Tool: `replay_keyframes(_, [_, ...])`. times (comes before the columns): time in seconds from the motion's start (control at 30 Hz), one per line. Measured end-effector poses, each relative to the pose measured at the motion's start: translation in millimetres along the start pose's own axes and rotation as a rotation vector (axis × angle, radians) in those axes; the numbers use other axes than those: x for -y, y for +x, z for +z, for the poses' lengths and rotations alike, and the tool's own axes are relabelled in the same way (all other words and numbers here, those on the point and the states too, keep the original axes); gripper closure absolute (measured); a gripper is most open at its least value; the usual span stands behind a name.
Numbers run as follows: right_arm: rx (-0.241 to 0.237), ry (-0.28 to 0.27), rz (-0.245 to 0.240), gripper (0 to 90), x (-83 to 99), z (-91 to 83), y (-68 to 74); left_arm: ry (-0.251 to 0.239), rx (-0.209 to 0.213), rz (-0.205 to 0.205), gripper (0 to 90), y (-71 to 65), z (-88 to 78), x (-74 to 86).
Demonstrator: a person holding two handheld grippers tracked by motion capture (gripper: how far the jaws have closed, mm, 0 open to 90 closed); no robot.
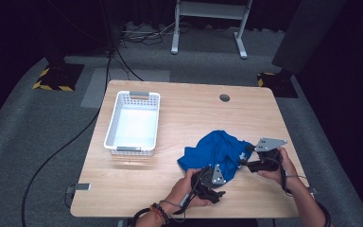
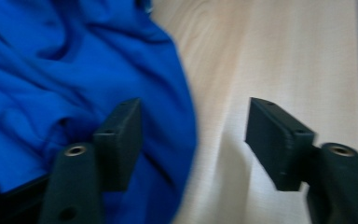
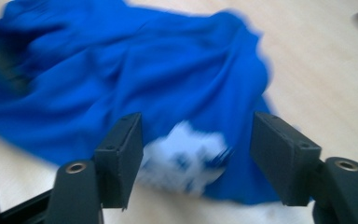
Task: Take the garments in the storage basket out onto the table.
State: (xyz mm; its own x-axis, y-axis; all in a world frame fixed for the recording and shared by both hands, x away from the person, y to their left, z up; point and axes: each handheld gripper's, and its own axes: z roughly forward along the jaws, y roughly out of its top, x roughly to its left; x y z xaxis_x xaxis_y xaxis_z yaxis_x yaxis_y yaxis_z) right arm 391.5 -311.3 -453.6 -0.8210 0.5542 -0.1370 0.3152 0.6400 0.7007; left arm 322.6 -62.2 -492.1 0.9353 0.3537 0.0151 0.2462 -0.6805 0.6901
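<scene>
High view: blue shirt [image 1: 217, 151] crumpled on table [image 1: 179, 189], right of white basket [image 1: 133, 122]; left tongs [image 1: 217, 194] and right tongs [image 1: 246, 158] at its near edge.

Left gripper view: tongs part open, one jaw over shirt edge [image 2: 74, 70], gripping nothing.

Right gripper view: tongs part open, white patch [image 3: 186, 158] between jaws, not pinched.
</scene>
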Motion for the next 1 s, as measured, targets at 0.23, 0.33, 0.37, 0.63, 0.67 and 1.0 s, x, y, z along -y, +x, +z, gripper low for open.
replay_keyframes(0.23, [-0.105, 0.032, -0.022, 28.1, 24.9, 8.1, 6.1, -0.023, -0.019, -0.046, 70.9, 16.6, 1.8, 6.6])
replay_keyframes(0.33, [-0.071, 0.078, -0.047, 29.9, 23.5, 16.9, 11.1, -0.035, -0.016, -0.057, 79.8, 20.1, 1.5, 8.4])
replay_keyframes(0.37, [-0.040, 0.093, -0.060, 35.0, 22.1, 20.9, 13.0, -0.037, -0.007, -0.062, 82.5, 21.6, 1.3, 9.0])
replay_keyframes(0.63, [0.080, 0.037, -0.037, 77.1, 15.1, 26.5, 3.6, -0.051, -0.062, -0.013, 86.2, 20.6, -15.8, 14.5])
replay_keyframes(0.67, [0.090, 0.025, -0.033, 77.1, 13.5, 23.3, 2.4, -0.058, -0.073, -0.006, 86.3, 21.1, -20.5, 15.7])
replay_keyframes(1.0, [0.096, -0.031, -0.054, 72.2, -12.1, -9.4, -2.1, -0.123, -0.103, -0.038, 86.5, 27.5, -62.8, 27.4])
